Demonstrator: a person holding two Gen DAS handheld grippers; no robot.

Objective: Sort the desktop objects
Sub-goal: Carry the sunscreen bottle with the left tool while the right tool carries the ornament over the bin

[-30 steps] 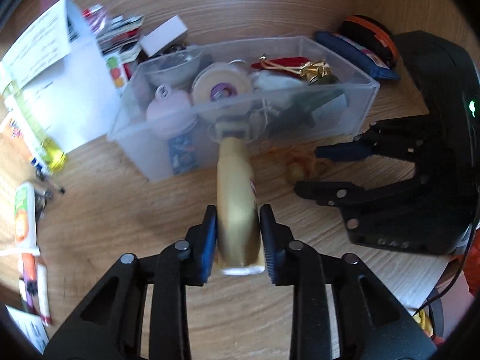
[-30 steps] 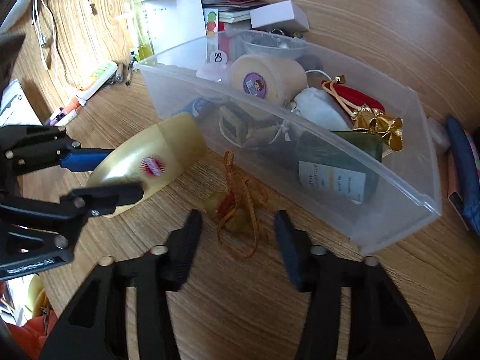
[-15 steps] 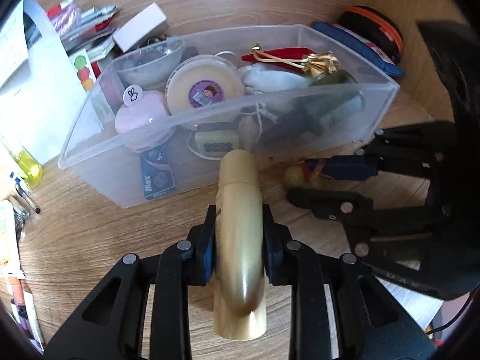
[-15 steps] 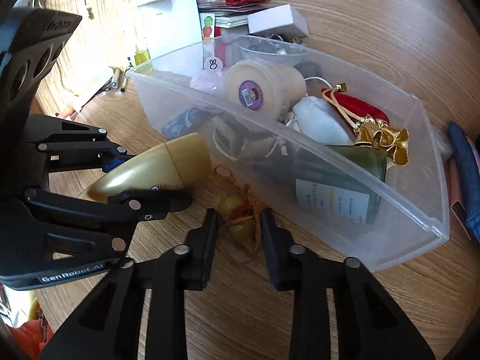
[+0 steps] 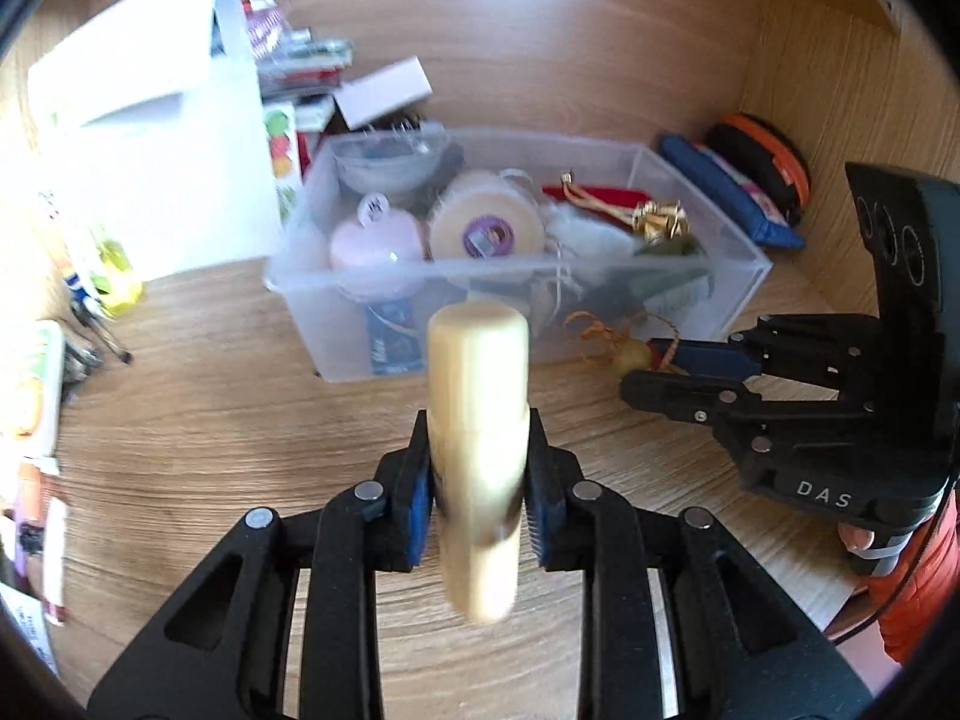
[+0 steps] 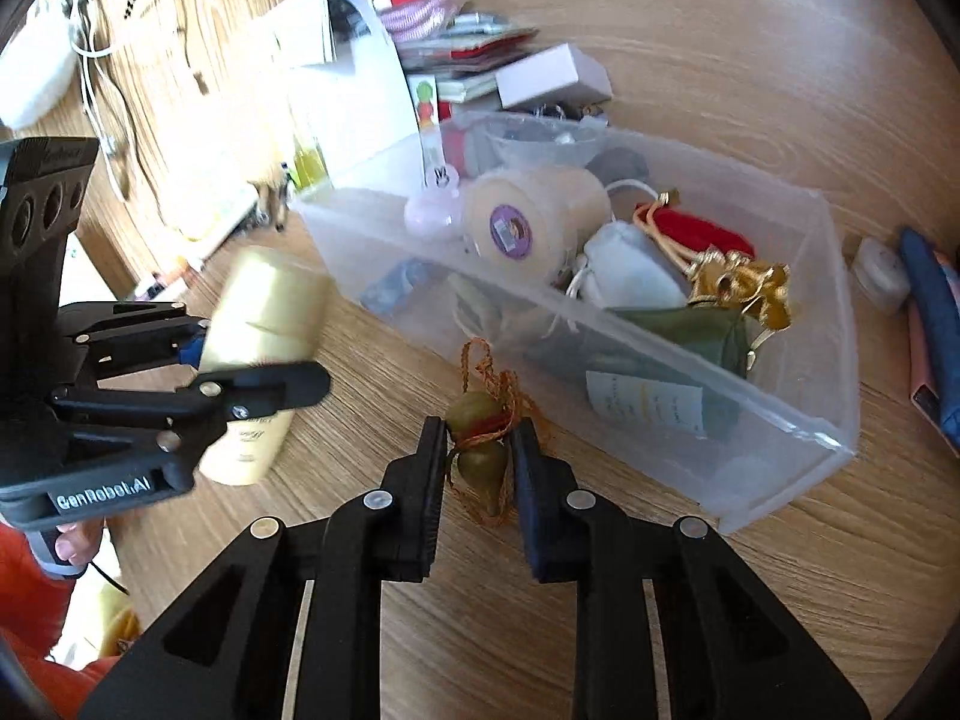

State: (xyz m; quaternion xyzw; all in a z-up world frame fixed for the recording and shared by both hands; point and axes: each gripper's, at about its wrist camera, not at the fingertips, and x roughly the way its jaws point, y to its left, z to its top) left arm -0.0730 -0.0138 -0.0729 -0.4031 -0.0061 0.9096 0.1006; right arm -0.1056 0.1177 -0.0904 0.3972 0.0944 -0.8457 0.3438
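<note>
My left gripper (image 5: 478, 483) is shut on a gold bottle (image 5: 477, 420) and holds it nearly upright above the desk, in front of the clear plastic box (image 5: 600, 315). The bottle (image 6: 258, 360) and the left gripper (image 6: 264, 360) also show in the right wrist view. My right gripper (image 6: 477, 462) is shut on a small olive gourd charm with orange cord (image 6: 480, 450), close to the box's near wall (image 6: 690, 420). The charm (image 5: 630, 354) shows in the left wrist view at the tip of the right gripper (image 5: 654, 369). The box holds a tape roll (image 6: 528, 222), pouches and other small items.
A white paper bag (image 5: 150, 138) stands left of the box. Pens and tubes (image 5: 36, 396) lie along the left edge. A white carton (image 6: 552, 81) and packets lie behind the box. A blue pouch (image 5: 726, 192) and a black-orange case (image 5: 762, 165) sit at the right wall.
My left gripper has lifted the gold bottle off the desk and tilted it upright. My right gripper has closed fully on the gourd charm and raised it slightly.
</note>
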